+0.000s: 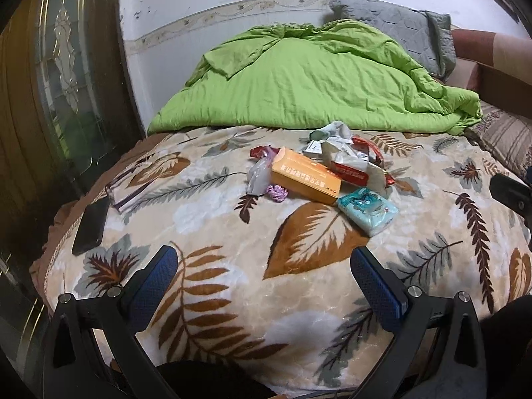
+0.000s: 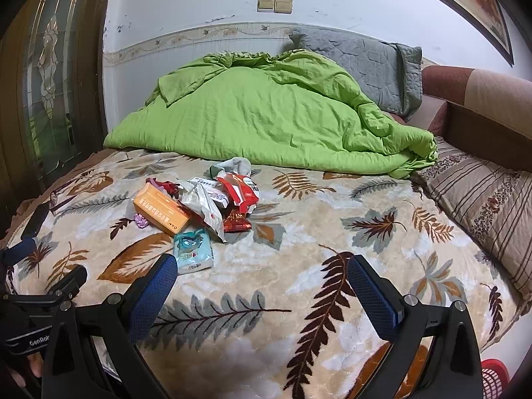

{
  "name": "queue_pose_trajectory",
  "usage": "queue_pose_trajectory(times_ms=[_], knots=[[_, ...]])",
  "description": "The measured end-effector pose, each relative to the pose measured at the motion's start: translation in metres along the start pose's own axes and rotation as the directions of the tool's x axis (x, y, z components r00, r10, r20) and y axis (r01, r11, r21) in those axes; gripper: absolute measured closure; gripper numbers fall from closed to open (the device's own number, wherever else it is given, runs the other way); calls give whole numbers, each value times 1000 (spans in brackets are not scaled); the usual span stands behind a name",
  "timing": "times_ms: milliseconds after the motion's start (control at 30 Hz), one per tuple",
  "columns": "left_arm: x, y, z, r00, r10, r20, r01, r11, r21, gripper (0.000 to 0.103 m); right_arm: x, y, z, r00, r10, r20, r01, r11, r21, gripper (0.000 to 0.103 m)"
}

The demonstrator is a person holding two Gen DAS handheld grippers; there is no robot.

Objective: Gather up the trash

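Left gripper: the left gripper (image 1: 264,261) hung over the near part of the bed with its blue-padded fingers (image 1: 156,276) spread wide and nothing between them.
Right gripper: the right gripper (image 2: 261,269) stood beside it, jaws likewise spread and empty; its tip also showed at the right edge of the left wrist view.
Trash pile: the litter lay in one heap on the leaf-patterned blanket (image 1: 299,299), beyond both grippers and just short of the green quilt (image 1: 299,76).
Orange box: an orange box (image 1: 304,174) lay flat at the front of the heap, its long side slanting across the blanket.
Tissue pack: a pale blue tissue pack (image 1: 367,209) sat nearest the grippers, just beside the box's corner.
Wrappers: red and white wrappers (image 2: 232,196) were crumpled behind and to the right of the box, overlapping one another.
Small bits: a purple scrap (image 1: 278,193) and a clear plastic bag (image 1: 260,174) touched the box's left side.
Phone: a black phone (image 1: 90,226) lay at the left edge of the bed, well apart from the heap.
Bedding: a grey pillow (image 2: 362,63) leaned against the wall behind the quilt, and a striped pillow (image 2: 482,199) lay on the right.
Basket: a bit of a red basket (image 2: 495,375) showed at the lower right, off the bed.
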State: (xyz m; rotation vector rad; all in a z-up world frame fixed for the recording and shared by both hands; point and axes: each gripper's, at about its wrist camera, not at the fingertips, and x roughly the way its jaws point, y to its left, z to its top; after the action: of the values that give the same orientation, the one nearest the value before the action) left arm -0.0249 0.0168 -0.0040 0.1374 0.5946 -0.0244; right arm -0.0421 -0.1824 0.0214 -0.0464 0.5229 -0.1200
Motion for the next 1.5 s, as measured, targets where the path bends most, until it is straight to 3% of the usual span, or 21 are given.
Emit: queue_pose_trajectory(times_ms=[1367, 1500], knots=[[1, -4, -2, 1000, -10, -11, 10, 1000, -1, 0, -2, 6, -1, 1000, 3, -1, -3, 1000, -21, 0], [6, -8, -5, 998, -22, -50, 22, 1000, -2, 0, 1, 7, -2, 1000, 16, -14, -17, 1000, -25, 0]])
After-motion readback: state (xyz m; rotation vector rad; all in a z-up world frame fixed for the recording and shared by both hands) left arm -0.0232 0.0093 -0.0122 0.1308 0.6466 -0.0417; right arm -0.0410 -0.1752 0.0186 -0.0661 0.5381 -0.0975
